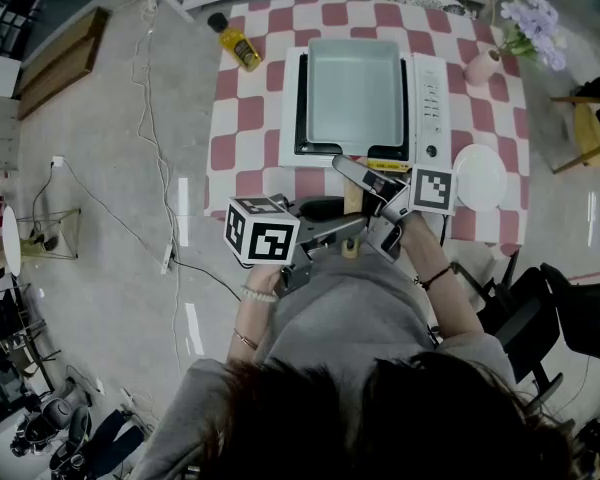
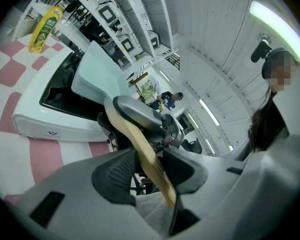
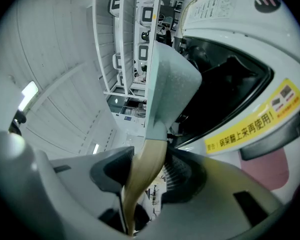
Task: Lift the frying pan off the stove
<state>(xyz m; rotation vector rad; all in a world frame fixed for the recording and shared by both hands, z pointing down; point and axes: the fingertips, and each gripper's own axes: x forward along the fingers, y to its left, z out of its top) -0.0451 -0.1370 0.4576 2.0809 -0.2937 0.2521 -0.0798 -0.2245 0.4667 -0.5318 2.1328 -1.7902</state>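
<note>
Gripper views: L gripper (image 2: 149, 170) & R gripper (image 3: 147, 170) both clamped on pan handle (image 2: 135, 137).

This is a lab or workroom with a small kitchen scene set up in it, not a real kitchen. A desk (image 1: 242, 118) under a pink-and-white checked cloth carries a tabletop stove (image 1: 430, 98) with a frying pan (image 1: 355, 93), an oil bottle (image 1: 239, 46), a white plate (image 1: 478, 176) and purple flowers (image 1: 528, 20). Around it are a bare grey floor (image 1: 100, 168) crossed by loose cables (image 1: 148, 108), black office chairs (image 1: 540, 318), and tall white shelves (image 3: 121, 39) of equipment under strip lights (image 2: 275, 21).
</note>
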